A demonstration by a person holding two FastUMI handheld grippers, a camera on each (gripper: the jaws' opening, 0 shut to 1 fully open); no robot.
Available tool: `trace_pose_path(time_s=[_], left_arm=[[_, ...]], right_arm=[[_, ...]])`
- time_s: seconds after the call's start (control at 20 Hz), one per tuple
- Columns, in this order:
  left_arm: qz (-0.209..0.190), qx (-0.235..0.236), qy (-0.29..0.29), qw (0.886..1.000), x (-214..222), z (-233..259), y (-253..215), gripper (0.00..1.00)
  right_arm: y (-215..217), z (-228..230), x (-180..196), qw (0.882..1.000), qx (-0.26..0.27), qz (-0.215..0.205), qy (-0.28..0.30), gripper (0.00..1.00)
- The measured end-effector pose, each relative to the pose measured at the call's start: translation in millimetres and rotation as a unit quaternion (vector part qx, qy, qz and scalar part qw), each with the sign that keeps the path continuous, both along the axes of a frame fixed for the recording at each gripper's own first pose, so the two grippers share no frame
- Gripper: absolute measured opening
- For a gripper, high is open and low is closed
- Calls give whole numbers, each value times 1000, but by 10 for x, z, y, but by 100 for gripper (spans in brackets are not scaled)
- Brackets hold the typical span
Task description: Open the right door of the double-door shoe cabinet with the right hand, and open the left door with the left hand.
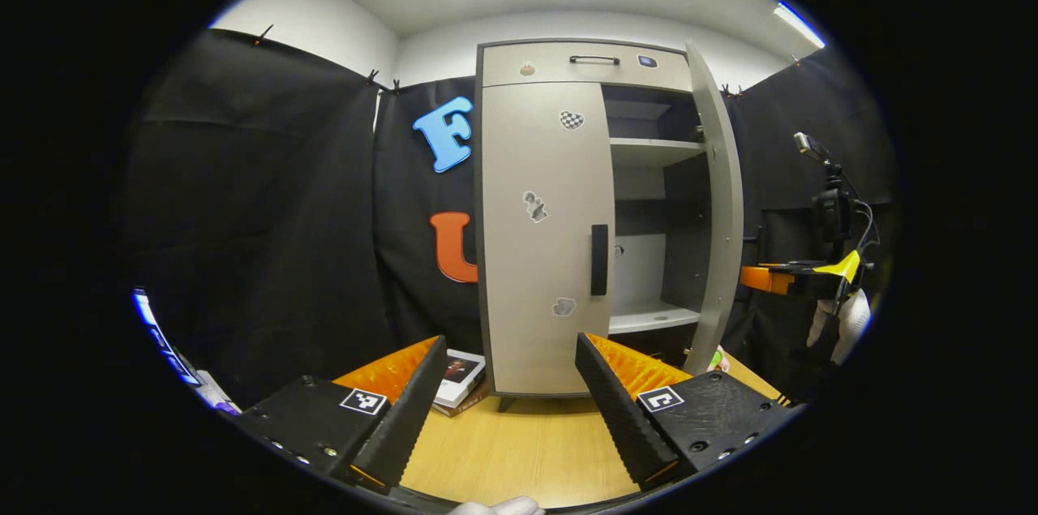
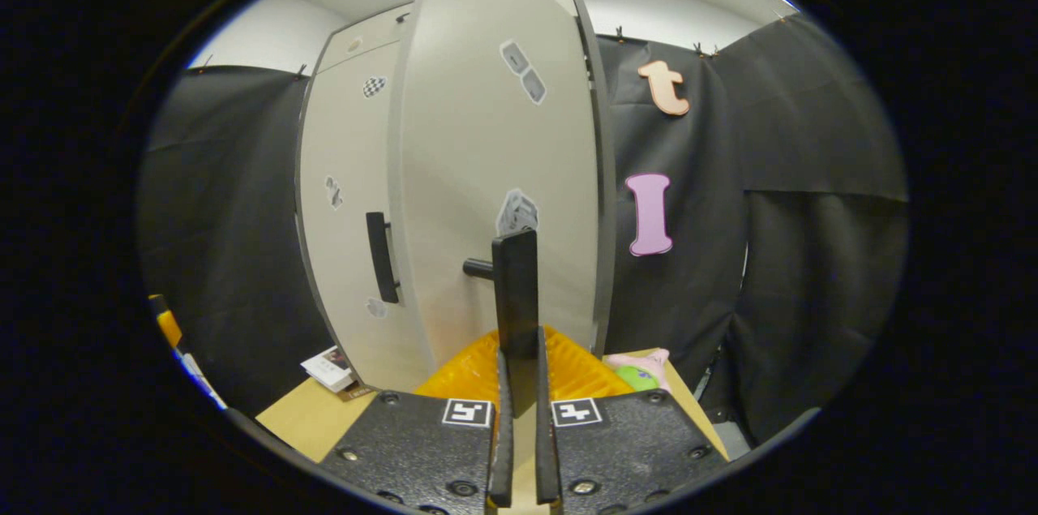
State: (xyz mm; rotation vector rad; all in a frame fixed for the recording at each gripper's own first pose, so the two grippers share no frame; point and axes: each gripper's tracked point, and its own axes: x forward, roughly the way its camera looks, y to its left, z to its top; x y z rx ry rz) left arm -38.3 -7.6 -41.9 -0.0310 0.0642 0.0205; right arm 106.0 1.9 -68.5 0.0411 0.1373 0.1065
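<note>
My right gripper (image 2: 519, 361) clamps the right door's handle (image 2: 516, 288), door swung out; left gripper (image 1: 503, 385), spread wide, must reach the left handle (image 1: 598, 259).

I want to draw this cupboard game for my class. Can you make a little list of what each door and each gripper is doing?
right door: swung open, shelves showing inside
left door: closed
right gripper: fingers shut on the right door handle
left gripper: open, apart from the cabinet, pointing at the left door
left door handle: nothing touching it
table: wooden, a book lies beside the cabinet's foot
</note>
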Motion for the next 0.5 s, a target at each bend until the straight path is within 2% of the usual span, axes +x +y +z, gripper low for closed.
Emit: trace_pose_path(time_s=[0.2, 0.35, 0.5], left_arm=[[-14, -9, 3, 1000, 77, 34, -301, 96], [-23, -11, 6, 1000, 133, 51, -497, 96], [-28, -8, 4, 1000, 154, 94, -666, 96]], right_arm=[[-231, -7, -47, 1000, -3, -7, -2, 11], [-595, -6, -59, 999, 4, -32, -2, 7], [-830, -14, -35, 999, -5, -32, -4, 4]])
